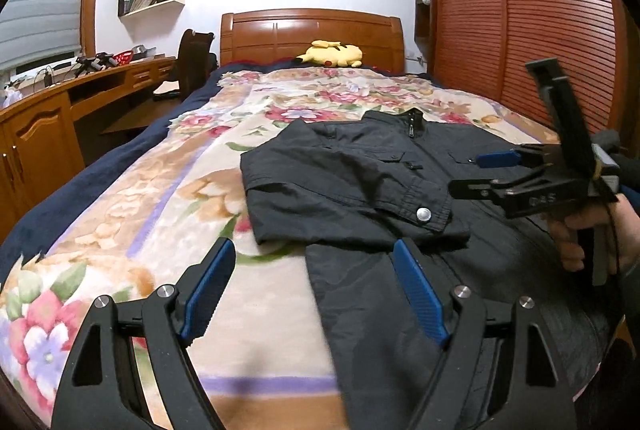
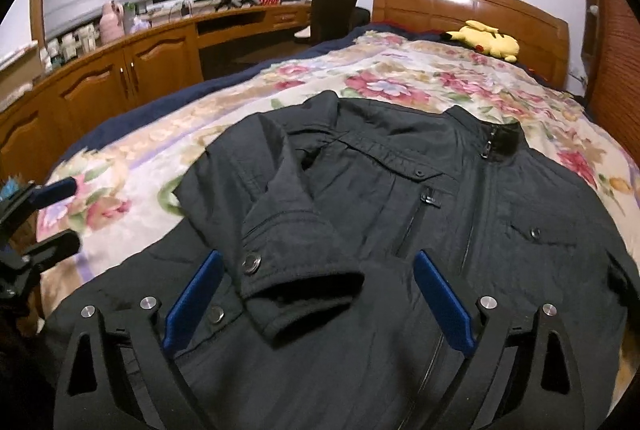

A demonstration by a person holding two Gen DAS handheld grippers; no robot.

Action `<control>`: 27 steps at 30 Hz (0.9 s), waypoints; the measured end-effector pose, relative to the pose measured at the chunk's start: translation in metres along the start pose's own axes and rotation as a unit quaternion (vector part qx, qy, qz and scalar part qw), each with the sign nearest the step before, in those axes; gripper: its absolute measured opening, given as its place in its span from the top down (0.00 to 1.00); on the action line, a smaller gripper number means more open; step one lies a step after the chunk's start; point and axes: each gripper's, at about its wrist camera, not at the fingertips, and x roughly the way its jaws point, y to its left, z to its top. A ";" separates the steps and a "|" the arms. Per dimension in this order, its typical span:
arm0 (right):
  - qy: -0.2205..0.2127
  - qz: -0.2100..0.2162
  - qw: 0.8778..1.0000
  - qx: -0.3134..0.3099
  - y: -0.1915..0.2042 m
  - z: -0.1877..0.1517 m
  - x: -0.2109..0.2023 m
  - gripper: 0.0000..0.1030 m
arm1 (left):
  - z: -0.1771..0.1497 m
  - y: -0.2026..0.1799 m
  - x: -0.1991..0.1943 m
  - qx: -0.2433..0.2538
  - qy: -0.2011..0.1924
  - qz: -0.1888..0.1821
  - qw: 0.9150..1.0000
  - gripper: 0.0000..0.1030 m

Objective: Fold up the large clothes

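A black zip jacket (image 1: 360,174) lies front up on the floral bedspread (image 1: 192,166), collar toward the headboard. Its left sleeve is folded across the chest, the cuff (image 2: 296,270) with a metal snap lying near the hem. My left gripper (image 1: 316,258) is open and empty, hovering above the jacket's lower left edge. My right gripper (image 2: 318,270) is open and empty, just above the folded cuff. The right gripper also shows in the left wrist view (image 1: 476,174), over the jacket's right side. The left gripper shows at the left edge of the right wrist view (image 2: 64,214).
A yellow plush toy (image 1: 334,54) lies by the wooden headboard (image 1: 312,34). A wooden desk and cabinets (image 1: 52,118) run along the left. A dark chair (image 1: 194,62) stands at the bed's left. A slatted wardrobe (image 1: 520,22) stands on the right.
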 end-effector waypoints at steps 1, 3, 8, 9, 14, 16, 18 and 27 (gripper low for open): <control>0.008 0.001 1.000 0.000 -0.002 0.002 0.007 0.09 | 0.000 0.002 0.000 -0.003 0.000 0.000 1.000 0.20; 0.028 0.009 1.000 0.000 -0.006 0.006 0.020 0.21 | 0.000 0.006 -0.001 -0.008 -0.001 0.000 1.000 0.20; 0.063 0.018 0.998 0.001 -0.013 0.001 0.045 0.30 | -0.001 0.008 0.002 -0.006 0.002 0.010 1.000 0.20; 0.067 0.021 0.998 0.002 -0.015 0.000 0.047 0.34 | -0.001 0.009 0.001 -0.006 0.001 0.009 1.000 0.20; 0.082 0.028 0.996 -0.014 -0.014 0.000 0.048 0.77 | -0.002 0.010 -0.001 -0.007 -0.003 0.003 1.000 0.20; 0.073 0.030 0.997 -0.022 -0.011 0.008 0.042 0.88 | -0.002 0.009 -0.004 -0.005 -0.006 -0.002 1.000 0.20; 0.060 0.019 0.998 -0.025 -0.012 0.011 0.034 0.92 | -0.001 0.006 -0.007 -0.004 -0.010 -0.006 1.000 0.20; -0.016 -0.036 0.999 -0.003 -0.045 0.001 -0.040 0.93 | 0.007 -0.011 -0.012 -0.006 -0.028 -0.040 0.999 0.20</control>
